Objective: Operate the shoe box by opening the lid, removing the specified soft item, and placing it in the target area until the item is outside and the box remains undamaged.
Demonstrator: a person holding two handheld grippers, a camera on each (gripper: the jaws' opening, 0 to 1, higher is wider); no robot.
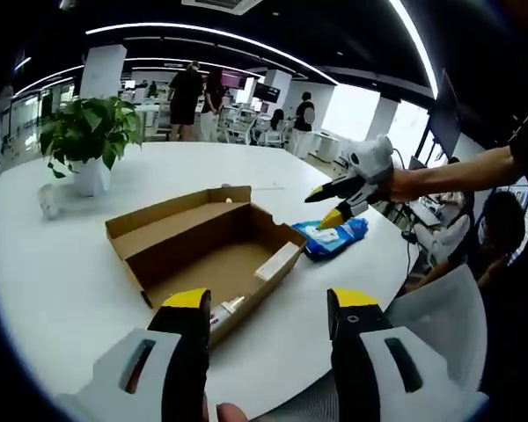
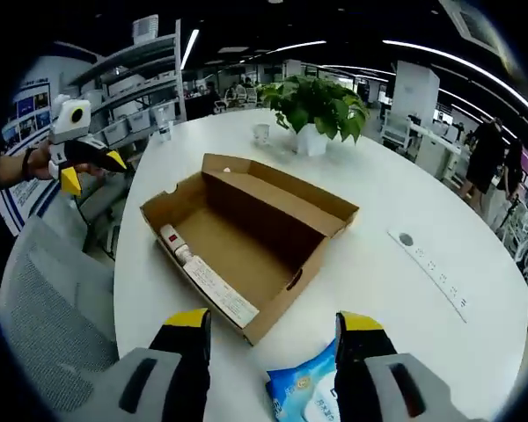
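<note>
While people are standing among desks far back in the open office under long strip lights, a big round white surface [image 1: 62, 281] is carrying everything near. A brown cardboard shoe box [image 1: 202, 251] is lying open on it, lid folded back, with a small tube and a white paper strip [image 2: 220, 290] resting along one inner wall. A potted plant [image 1: 84, 141] is sitting well apart from the box, nearer the far edge in the left gripper view, with a small clear cup just beside it. A long white power strip [image 2: 431, 264] is lying on the surface, apart from the box, in the right gripper view. A blue soft pack of wipes [image 1: 334, 237] is lying outside the box, just beside its corner. The right tool [image 1: 334, 207] is hovering over that pack, jaws parted and gripping nothing; in its own view the pack [image 2: 304, 391] is sitting between its yellow-tipped jaws. The left tool [image 1: 268, 312] is hanging near the box's side with jaws wide apart, carrying nothing. Grey chair backs are showing at the surface's edge.
</note>
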